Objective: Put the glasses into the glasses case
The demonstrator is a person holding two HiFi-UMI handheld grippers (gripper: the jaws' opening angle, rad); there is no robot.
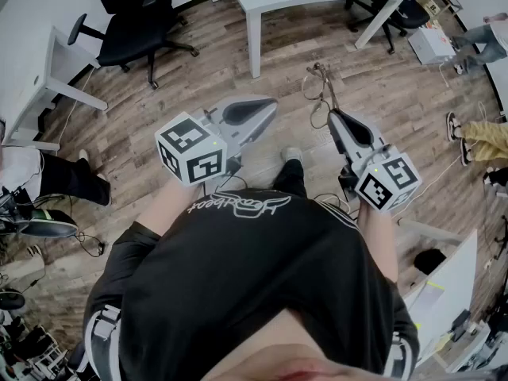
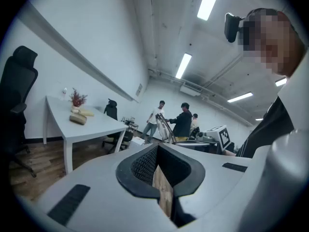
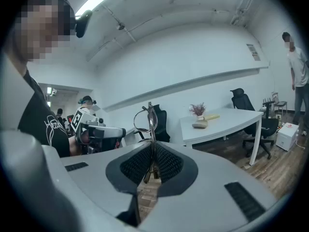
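Two hand-held grippers reach out in front of us, side by side and apart from each other, both pointing forward. The right hand-held gripper point(image 3: 151, 148) has its jaws drawn narrow and clamped on the thin wire-framed glasses point(image 3: 146, 116). The folded frame stands on edge between the ribbed black pads point(image 3: 167, 163), and its rounded rims rise above the jaw tips. In the head view we see the glasses jutting past the end of that gripper, in the air above the brown wood-plank floor point(image 1: 198, 78), touching nothing else.

The left hand-held gripper point(image 2: 157, 150) has its jaws brought together at the tips, with nothing between them. Only a sliver of the floor shows through the slit behind the tips. A white cube with black square markers point(image 1: 190, 151) sits at the back of the left one, and the right one carries a like cube at its back.

Our black T-shirt with a pale script print point(image 1: 254, 276) fills the lower part of the head view.

Farther out, in the right gripper view, a white worktop point(image 3: 227, 121) carries a small pot of reddish flowers point(image 3: 198, 109), with pale objects just beside it that we cannot make out. A black office chair point(image 3: 240, 99) stands behind that worktop.

In the left gripper view three people point(image 2: 183, 122) stand in the far part of the room under long ceiling strip lights point(image 2: 184, 65).
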